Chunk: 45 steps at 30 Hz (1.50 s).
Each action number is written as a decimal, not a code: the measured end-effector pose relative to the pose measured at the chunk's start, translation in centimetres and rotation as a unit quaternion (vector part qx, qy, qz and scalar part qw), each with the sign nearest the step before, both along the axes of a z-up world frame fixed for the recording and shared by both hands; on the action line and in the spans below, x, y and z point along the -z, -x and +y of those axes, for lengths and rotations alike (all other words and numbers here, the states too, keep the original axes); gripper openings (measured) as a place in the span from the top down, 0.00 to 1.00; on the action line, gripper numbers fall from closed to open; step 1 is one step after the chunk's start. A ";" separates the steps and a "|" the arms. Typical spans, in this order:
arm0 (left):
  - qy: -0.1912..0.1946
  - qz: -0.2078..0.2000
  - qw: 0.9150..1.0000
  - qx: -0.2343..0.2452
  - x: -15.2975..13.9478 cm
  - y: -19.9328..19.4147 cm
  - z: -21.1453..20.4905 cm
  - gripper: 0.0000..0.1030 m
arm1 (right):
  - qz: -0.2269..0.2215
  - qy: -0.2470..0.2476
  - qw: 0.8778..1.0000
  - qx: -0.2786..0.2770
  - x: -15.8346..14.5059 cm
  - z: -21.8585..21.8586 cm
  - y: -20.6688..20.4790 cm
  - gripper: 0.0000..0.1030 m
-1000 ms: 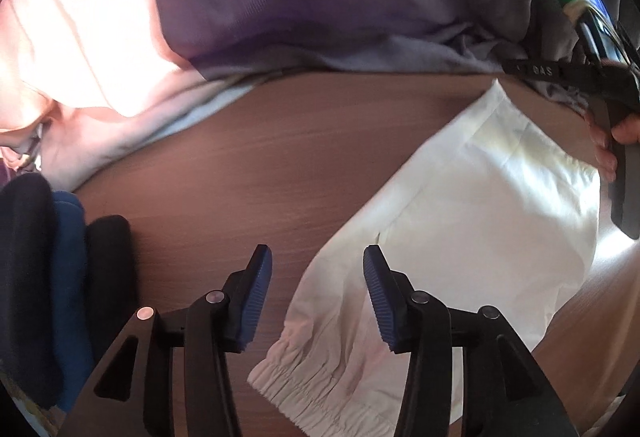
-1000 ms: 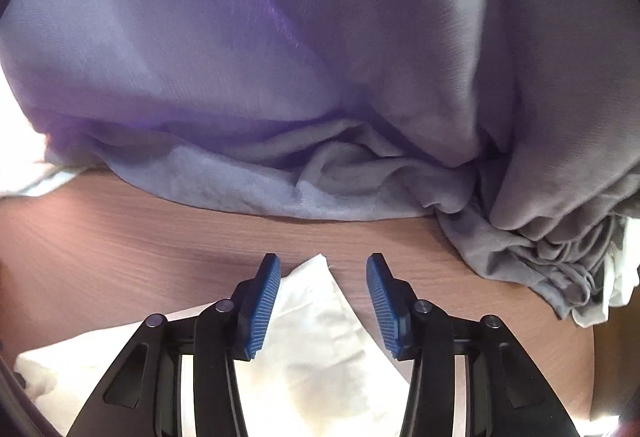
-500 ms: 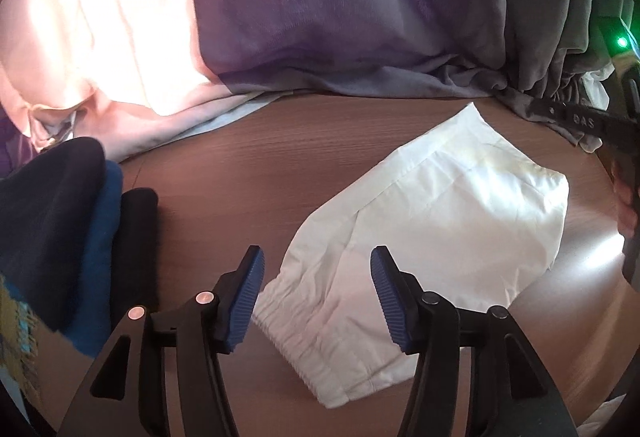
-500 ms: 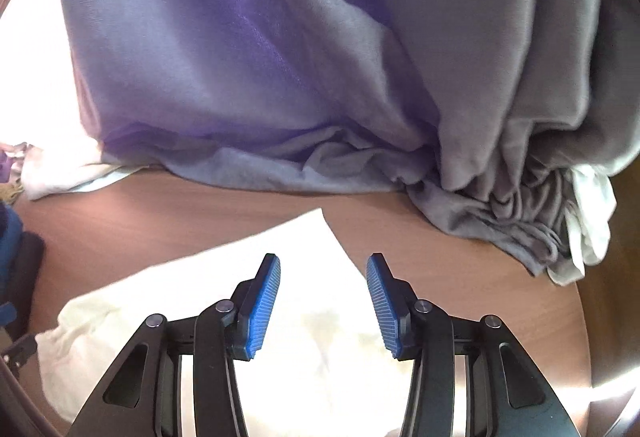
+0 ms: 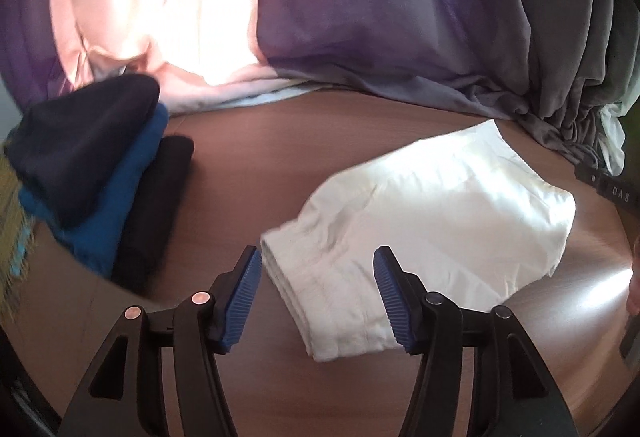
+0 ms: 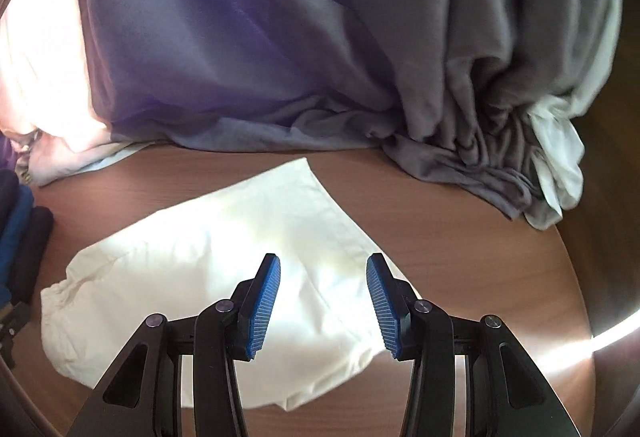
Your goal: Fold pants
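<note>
The white pants (image 5: 424, 221) lie folded into a compact bundle on the brown wooden table (image 5: 248, 157). Their elastic waistband end points toward my left gripper (image 5: 318, 297), which is open and empty just above that end. In the right wrist view the same pants (image 6: 208, 257) spread below my right gripper (image 6: 323, 303), which is open and empty over their right side. Part of the right gripper's black body (image 5: 608, 189) shows at the right edge of the left wrist view.
A stack of folded dark and blue clothes (image 5: 100, 173) sits at the table's left, also seen in the right wrist view (image 6: 20, 237). A purple-grey curtain (image 6: 280, 37) hangs along the table's far edge, with bunched grey and white cloth (image 6: 520, 157) at the right.
Both grippers have pulled back and up from the pants. More of the pants and the clothes stack shows now. Both stayed open.
</note>
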<state>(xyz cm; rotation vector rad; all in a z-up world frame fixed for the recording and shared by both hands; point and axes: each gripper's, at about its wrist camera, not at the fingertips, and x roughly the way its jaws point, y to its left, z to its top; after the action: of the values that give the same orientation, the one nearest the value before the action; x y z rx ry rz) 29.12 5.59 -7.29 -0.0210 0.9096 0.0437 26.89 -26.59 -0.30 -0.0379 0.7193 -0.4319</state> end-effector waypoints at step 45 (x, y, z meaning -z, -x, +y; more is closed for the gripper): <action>-0.093 0.048 0.994 0.004 7.1 -0.1 -4.1 0.46 | -0.006 -0.022 0.997 0.077 6.6 -7.1 0.8 0.56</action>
<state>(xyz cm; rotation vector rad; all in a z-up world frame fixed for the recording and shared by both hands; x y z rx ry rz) 29.25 1.49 -14.37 0.1600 0.9990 0.1229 26.06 -33.68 -6.92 0.0623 0.7224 -0.5630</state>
